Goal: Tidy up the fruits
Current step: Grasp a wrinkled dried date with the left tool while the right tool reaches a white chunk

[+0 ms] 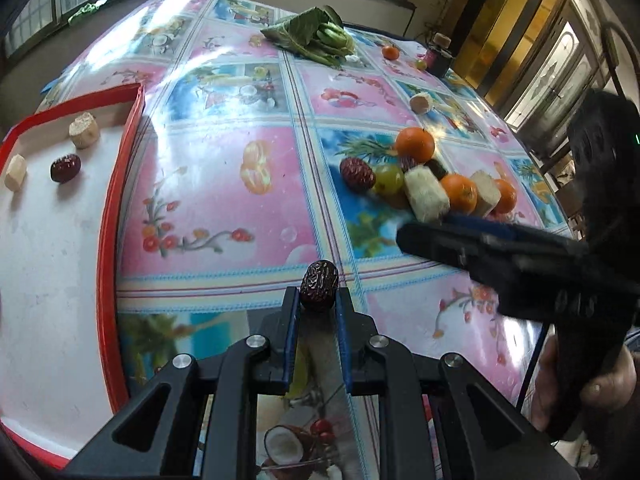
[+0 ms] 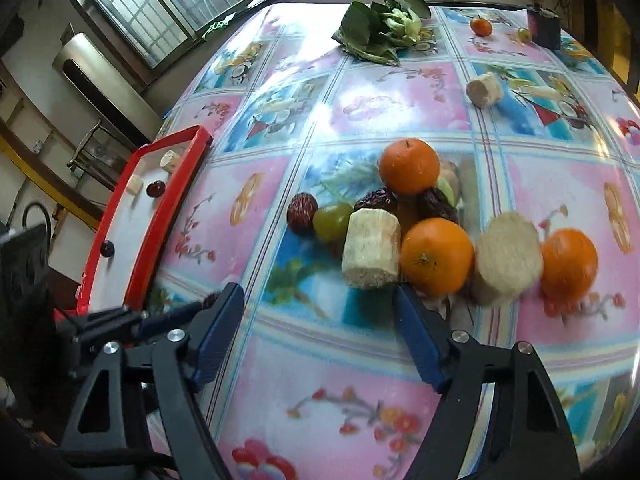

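Fruits mostly remain piled on the tablecloth [image 2: 360, 360]: oranges [image 2: 409, 166], a green grape [image 2: 332, 220], dates, cut cane pieces. Only a few lie in the red tray [image 1: 120, 184]. The left gripper [image 1: 318, 300] clamps a red date [image 1: 319, 285] above the cloth, likely tray-bound; the right gripper [image 2: 320, 312] hangs wide apart just before the pile.

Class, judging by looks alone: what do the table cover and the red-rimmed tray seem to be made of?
Table cover: probably glossy plastic or oilcloth, since window glare reflects off its printed pattern. Red-rimmed tray: likely plastic, smooth red rim, matte white base; uncertain.

Red date [image 1: 319, 286] in left gripper [image 1: 318, 300]
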`<state>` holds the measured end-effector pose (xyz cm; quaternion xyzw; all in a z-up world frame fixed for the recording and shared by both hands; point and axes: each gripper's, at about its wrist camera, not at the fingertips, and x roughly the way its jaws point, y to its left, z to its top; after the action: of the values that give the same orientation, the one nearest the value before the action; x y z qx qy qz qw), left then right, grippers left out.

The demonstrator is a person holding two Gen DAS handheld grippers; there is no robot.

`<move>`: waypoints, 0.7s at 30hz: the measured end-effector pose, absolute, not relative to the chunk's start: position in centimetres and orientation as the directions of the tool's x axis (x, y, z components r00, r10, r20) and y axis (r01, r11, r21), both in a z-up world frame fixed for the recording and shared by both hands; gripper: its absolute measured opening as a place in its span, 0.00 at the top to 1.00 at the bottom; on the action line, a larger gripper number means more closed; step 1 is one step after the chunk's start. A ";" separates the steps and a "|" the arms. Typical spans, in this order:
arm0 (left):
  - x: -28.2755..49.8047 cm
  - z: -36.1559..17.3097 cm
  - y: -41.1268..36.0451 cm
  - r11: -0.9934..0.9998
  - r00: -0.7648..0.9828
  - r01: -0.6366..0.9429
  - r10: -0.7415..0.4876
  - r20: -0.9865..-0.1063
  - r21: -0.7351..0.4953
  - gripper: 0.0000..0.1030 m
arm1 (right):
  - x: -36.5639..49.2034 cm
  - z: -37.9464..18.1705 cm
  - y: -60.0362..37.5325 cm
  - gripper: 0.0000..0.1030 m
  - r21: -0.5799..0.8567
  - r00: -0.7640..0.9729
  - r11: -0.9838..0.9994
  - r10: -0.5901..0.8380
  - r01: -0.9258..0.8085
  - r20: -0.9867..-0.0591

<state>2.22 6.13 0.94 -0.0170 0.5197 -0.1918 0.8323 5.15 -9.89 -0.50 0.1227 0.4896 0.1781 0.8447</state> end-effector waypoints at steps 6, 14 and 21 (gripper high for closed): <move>2.0 1.0 6.7 0.914 0.376 0.312 -0.370 -0.849 -0.260 0.84 | 6.4 0.2 -9.2 0.29 0.325 0.466 0.933 0.358 -0.153 -0.809; 2.2 0.9 7.0 0.910 0.366 0.310 -0.383 -0.848 -0.277 0.83 | 7.9 0.9 -8.4 0.29 0.204 0.507 0.959 0.279 -0.199 -0.815; 2.2 0.8 7.3 0.905 0.358 0.304 -0.398 -0.844 -0.298 0.83 | 8.7 2.1 -9.2 0.29 0.236 0.514 0.948 0.315 -0.214 -0.798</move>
<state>2.18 7.30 0.78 -0.0452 0.5248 -0.2133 0.8228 8.71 -9.24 2.11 0.0534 0.4689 0.1523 0.8684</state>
